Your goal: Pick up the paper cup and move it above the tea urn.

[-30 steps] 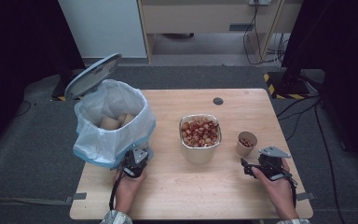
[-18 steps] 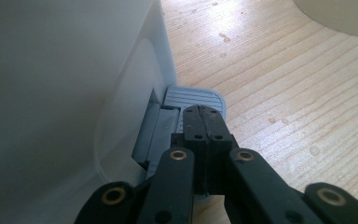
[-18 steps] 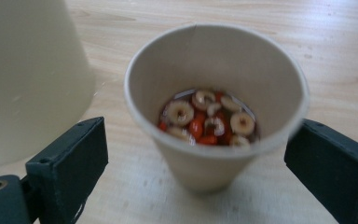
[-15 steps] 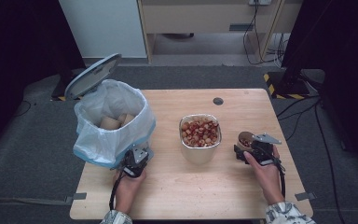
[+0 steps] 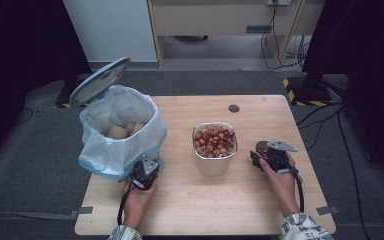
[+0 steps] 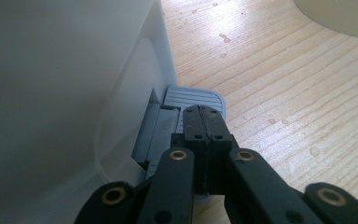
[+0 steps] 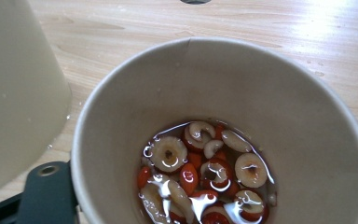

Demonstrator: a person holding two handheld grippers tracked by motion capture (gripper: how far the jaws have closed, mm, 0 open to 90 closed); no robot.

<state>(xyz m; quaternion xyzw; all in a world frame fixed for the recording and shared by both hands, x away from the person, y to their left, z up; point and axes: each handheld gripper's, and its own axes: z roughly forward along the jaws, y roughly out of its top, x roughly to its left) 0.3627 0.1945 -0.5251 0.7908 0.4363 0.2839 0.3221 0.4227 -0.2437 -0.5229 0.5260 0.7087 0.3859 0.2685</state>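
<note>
Right gripper (image 5: 261, 156): positioned at the right side of the wooden table (image 5: 280, 107), at a small paper cup (image 7: 223, 140). In the right gripper view the cup sits directly between the jaws, with 1 black jaw visible against the cup's outer wall at lower left. The far jaw is hidden, so I cannot tell whether the cup is clamped. The cup holds sliced red-and-pale fruit pieces (image 7: 200, 172) in liquid.

Left gripper (image 5: 146, 171): jaws pressed together, tips resting on the grey ribbed pedal (image 6: 193, 97) at the base of the white bin (image 6: 51, 79). In the high view the bin's lid (image 5: 99, 81) stands raised, and the bag liner (image 5: 117, 145) contains several items.

A metal container (image 5: 215, 157) of similar fruit pieces stands between the 2 grippers, just beside the cup.
</note>
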